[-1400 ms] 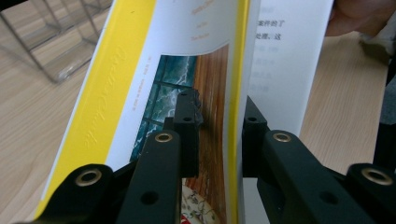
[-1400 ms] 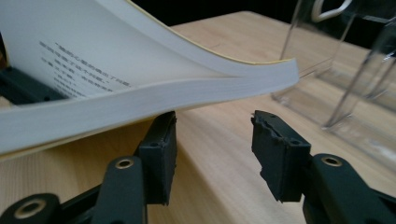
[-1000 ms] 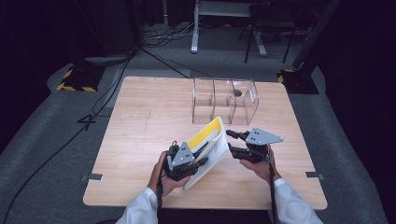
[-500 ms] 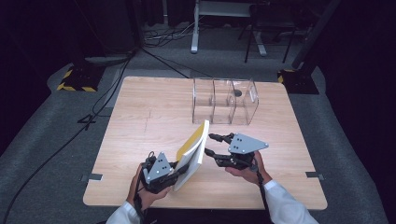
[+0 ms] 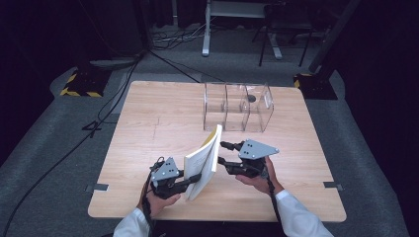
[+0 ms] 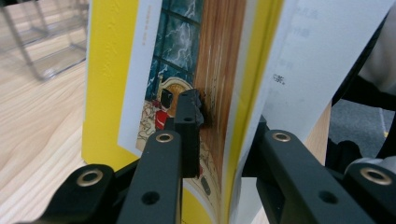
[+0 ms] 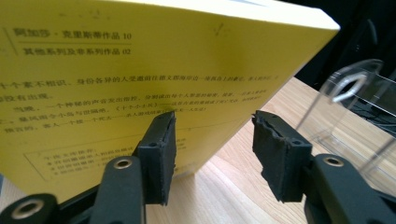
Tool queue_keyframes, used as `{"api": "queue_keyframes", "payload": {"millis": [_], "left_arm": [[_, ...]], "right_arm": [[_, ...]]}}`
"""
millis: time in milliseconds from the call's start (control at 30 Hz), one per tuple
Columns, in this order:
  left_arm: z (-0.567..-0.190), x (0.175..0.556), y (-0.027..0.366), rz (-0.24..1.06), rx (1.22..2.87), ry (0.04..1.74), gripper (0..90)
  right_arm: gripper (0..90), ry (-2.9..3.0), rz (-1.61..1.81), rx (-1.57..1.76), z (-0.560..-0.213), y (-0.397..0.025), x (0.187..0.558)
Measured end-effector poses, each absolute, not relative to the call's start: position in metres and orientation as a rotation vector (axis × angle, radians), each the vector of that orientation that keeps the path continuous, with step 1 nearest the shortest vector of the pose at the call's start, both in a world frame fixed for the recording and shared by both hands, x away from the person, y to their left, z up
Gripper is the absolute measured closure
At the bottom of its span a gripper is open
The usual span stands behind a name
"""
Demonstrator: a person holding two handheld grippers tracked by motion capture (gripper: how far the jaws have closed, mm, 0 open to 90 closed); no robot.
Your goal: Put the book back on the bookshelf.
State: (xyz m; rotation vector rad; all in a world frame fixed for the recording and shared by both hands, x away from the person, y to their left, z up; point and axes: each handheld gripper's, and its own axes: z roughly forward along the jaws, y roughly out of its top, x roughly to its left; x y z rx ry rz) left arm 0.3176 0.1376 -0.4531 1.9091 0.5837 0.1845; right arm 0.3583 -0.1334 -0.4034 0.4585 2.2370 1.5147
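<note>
We have the yellow paperback book standing tilted on its lower edge near the front of the tabletop, between both hands, with the clear plastic organizer well behind it.

Handling call: light, soft cover, pages floppy. In the left gripper view the cover and the loose pages splay apart, so a pinch on a few sheets will bend or tear them. The glossy cover will likely be slick. Best hold is across the full block close to the spine, or flat on both covers.

Left hand-held gripper: jaws closed down on the front cover and some pages near the bottom of the book, one jaw lying on the cover picture, the other behind the pages. It carries the book.

Right hand-held gripper: jaws wide apart, empty, just beside the yellow back cover; whether the near pad touches it, we can't tell.
</note>
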Motion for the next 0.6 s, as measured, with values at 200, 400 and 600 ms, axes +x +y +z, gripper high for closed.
{"api": "queue_keyframes", "payload": {"millis": [200,400,600], "left_arm": [[-0.453,0.335,0.098,0.196,1.931,0.514,74.8],[-0.452,0.345,0.068,0.198,1.948,0.461,73.3],[-0.449,0.342,0.069,0.278,1.996,0.475,67.4]], "right_arm": [[51.9,2.182,1.505,0.531,-0.398,-0.159,0.364],[52.4,2.138,1.486,0.594,-0.398,-0.184,0.364],[45.5,2.197,1.482,0.568,-0.405,-0.194,0.357]]}}
